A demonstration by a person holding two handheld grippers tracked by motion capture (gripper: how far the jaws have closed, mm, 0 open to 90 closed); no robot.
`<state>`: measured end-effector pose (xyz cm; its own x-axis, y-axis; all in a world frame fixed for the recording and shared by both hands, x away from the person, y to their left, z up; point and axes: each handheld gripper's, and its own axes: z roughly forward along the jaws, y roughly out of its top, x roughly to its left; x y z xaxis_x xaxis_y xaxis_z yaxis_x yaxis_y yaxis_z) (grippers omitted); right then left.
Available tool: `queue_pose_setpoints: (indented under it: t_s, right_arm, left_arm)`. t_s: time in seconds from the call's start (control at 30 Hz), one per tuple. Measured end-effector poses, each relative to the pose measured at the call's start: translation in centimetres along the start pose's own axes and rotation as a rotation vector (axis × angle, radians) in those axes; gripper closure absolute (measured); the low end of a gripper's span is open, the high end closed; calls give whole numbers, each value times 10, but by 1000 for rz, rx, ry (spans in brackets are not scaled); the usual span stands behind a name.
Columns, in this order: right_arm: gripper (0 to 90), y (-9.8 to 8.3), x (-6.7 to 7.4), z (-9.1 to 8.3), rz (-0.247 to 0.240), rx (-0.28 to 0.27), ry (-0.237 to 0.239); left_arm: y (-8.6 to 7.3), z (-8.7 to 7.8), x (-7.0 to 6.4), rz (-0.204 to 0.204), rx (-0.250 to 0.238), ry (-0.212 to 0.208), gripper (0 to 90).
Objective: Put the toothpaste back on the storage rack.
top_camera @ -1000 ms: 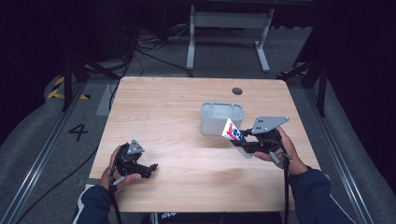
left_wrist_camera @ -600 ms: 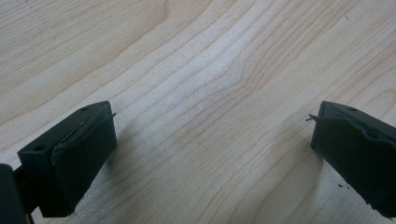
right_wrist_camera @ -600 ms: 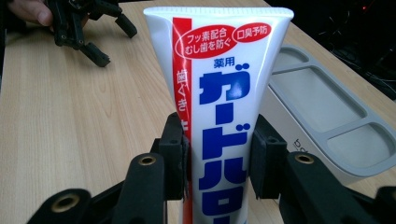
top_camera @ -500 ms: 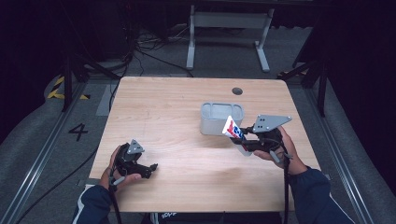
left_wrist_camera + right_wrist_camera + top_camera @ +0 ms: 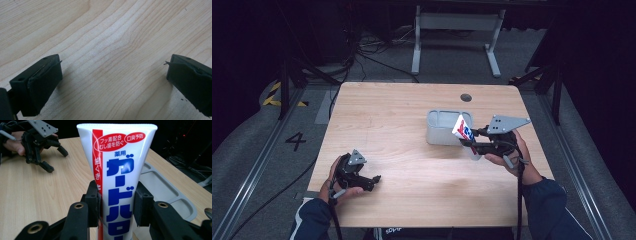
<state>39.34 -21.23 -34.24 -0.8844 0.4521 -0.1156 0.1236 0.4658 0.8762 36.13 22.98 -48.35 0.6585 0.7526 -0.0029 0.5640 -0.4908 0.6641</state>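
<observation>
wood table (image 5: 402, 120), grey tray (image 5: 437, 135); dark room

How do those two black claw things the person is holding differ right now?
The right gripper is shut on a white toothpaste tube; the left gripper is open, holding nothing. The right gripper is raised beside the grey tray, while the left gripper sits low at the wooden table. Both are black, two-jawed and hand-held.

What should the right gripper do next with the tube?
Probably carry the tube a little further over the tray and lower it in. The right gripper is shut on it beside the tray's near edge, and the left gripper rests open, far away.
</observation>
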Motion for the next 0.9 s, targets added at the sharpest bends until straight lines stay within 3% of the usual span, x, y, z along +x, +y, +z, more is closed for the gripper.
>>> queue_pose_setpoints:
  t_s: [0.9]
  right_arm:
    - [642,31,-15,5,-4,-99,-28]
  left_arm:
    - [0,0,0,0,-1,-1,6]
